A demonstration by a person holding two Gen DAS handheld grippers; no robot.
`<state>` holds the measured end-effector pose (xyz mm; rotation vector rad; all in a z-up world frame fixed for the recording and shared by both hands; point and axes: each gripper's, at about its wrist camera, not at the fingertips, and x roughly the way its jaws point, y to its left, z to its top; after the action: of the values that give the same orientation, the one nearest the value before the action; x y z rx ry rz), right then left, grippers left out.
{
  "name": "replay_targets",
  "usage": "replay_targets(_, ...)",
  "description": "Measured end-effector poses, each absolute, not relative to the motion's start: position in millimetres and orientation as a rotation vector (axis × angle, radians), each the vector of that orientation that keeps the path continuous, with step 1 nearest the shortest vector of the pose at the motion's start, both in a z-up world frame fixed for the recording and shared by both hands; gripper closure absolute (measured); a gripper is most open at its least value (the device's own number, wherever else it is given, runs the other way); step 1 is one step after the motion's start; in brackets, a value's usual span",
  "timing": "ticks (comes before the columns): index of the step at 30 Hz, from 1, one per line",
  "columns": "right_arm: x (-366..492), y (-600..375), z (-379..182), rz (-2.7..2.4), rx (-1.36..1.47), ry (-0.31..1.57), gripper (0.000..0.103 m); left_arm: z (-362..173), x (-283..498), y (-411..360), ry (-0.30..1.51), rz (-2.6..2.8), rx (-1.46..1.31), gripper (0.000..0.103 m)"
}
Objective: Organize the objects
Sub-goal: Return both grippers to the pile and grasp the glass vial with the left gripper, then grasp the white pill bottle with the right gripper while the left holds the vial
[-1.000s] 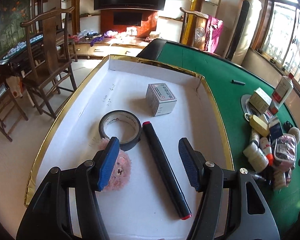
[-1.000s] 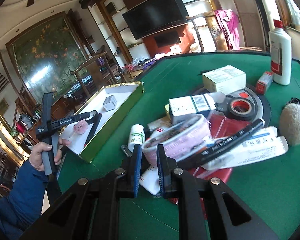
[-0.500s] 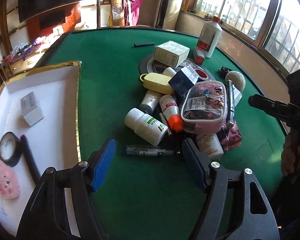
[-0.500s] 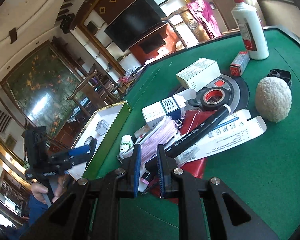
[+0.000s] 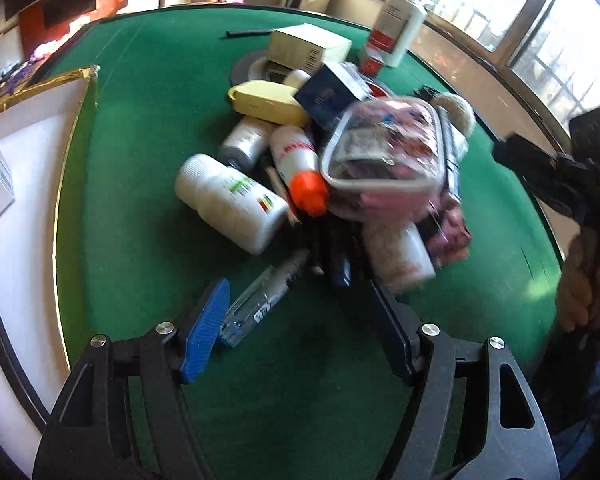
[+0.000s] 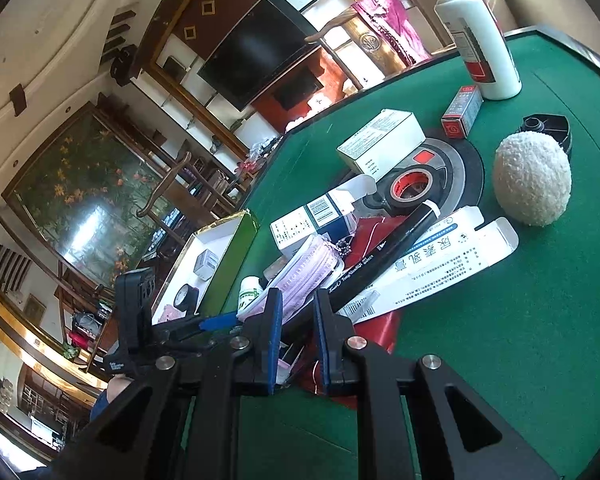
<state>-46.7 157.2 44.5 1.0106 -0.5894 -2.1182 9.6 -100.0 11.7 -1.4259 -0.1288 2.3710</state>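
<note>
Left tongs (image 5: 296,320) wide apart, angled downward; right tongs (image 6: 296,336) nearly closed.

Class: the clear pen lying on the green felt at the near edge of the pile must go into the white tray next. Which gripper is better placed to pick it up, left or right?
Left. The left gripper hangs open right over the clear pen, one blue pad beside it. The right gripper points at the black marker across the pile, jaws nearly shut.

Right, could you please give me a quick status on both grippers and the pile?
Left gripper open over clear pen. Right gripper narrow, nothing gripped, by black marker. White bottle crowds the pen.
</note>
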Motion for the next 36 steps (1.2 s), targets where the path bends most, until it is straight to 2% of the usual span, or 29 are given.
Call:
replay_targets(3,-46.7,156.7,43.4,-2.11,1.013,-0.598,0.088,13.6,30.6,-90.6,-0.056,2.361,-1.416,0.033)
replay_targets(8,-44.9,153.0,43.5,-2.115,1.007,-0.586,0.088,11.6,19.7,-91.3,-0.029,2.438,-1.448,0.033)
replay_targets(10,-44.7,153.2,43.4,-2.12,1.003,-0.58,0.088,11.1,17.8,-91.2,0.015,2.483,-1.463,0.047)
replay_targets(11,-44.2,153.0,43.9,-2.12,0.999,-0.574,0.088,10.6,16.2,-89.4,0.085,2.534,-1.481,0.07)
replay_targets(12,-43.9,152.2,44.3,-2.12,0.998,-0.564,0.088,11.1,15.8,-89.2,0.112,2.562,-1.481,0.088)
replay_targets(17,-37.9,144.9,49.1,-2.101,0.977,-0.521,0.089,6.4,35.6,-96.2,0.034,2.636,-1.435,0.089)
replay_targets(21,-24.6,116.3,56.0,-2.083,0.929,-0.333,0.089,6.1,61.5,-104.2,-0.053,2.673,-1.426,0.089)
replay_targets(29,-24.9,8.6,56.8,-2.044,1.014,0.03,0.089,6.7,75.3,-108.2,-0.088,2.694,-1.391,0.089)
replay_targets(36,-60.6,-56.3,37.6,-1.983,1.157,0.193,0.089,6.3,72.4,-108.1,-0.098,2.675,-1.384,0.088)
